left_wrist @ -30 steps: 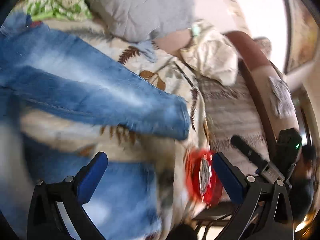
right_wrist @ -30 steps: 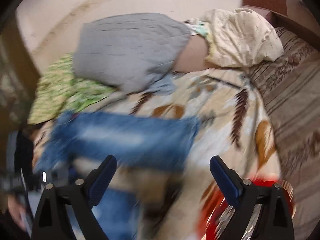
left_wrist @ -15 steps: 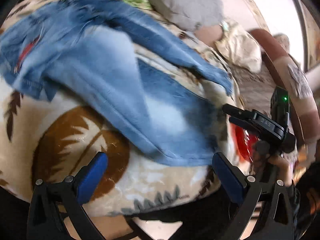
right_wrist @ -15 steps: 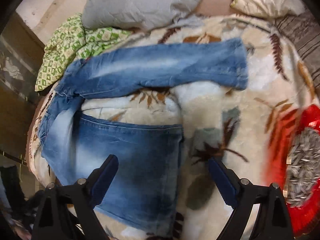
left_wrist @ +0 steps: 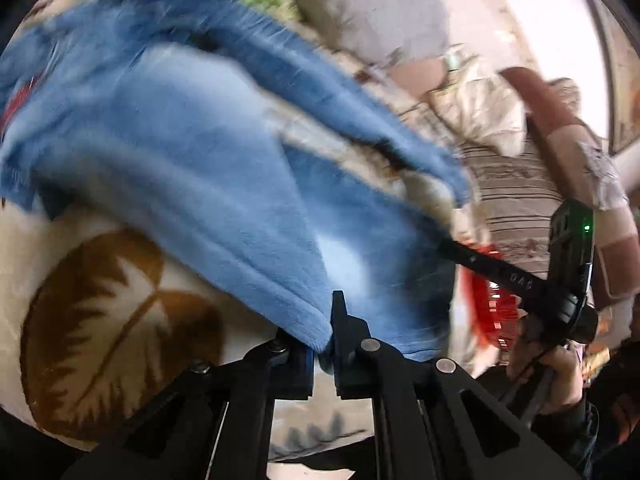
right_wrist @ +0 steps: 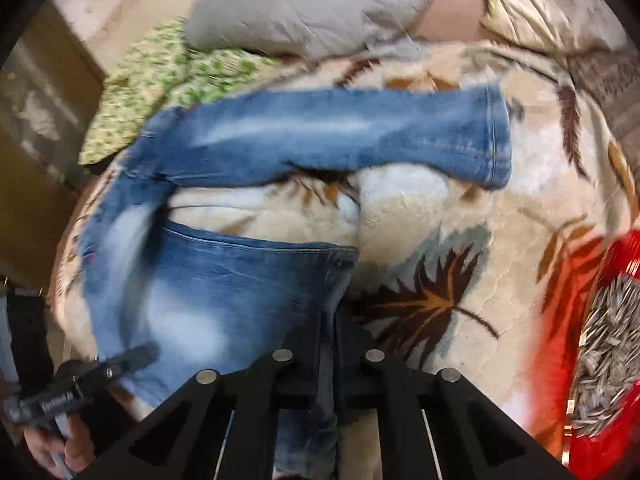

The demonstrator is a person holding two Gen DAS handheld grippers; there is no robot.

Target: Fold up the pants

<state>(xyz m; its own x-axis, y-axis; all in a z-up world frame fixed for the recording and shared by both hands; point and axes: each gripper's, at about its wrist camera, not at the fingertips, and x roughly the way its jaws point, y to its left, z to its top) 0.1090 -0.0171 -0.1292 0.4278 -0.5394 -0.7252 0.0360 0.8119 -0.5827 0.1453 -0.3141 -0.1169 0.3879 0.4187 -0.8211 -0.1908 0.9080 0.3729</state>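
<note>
Blue jeans (right_wrist: 224, 292) lie on a cream leaf-print blanket (right_wrist: 440, 240). One leg (right_wrist: 360, 136) stretches right along the far side; the near leg is folded toward me. My left gripper (left_wrist: 322, 344) is shut on the near leg's hem corner (left_wrist: 304, 324). My right gripper (right_wrist: 328, 340) is shut on the near leg's right edge (right_wrist: 328, 280). Each gripper shows in the other's view: the right one (left_wrist: 516, 276), the left one (right_wrist: 80, 384).
A grey pillow (right_wrist: 304, 0), a green patterned cloth (right_wrist: 160, 76) and a cream pillow (right_wrist: 552, 4) lie at the back. A red packet with seeds (right_wrist: 600, 344) lies at the blanket's right. A striped sofa surface (left_wrist: 516, 196) lies beyond.
Both grippers went from wide open to shut on the near jeans leg. The left gripper closed in on the hem corner, the right on the leg's edge.
</note>
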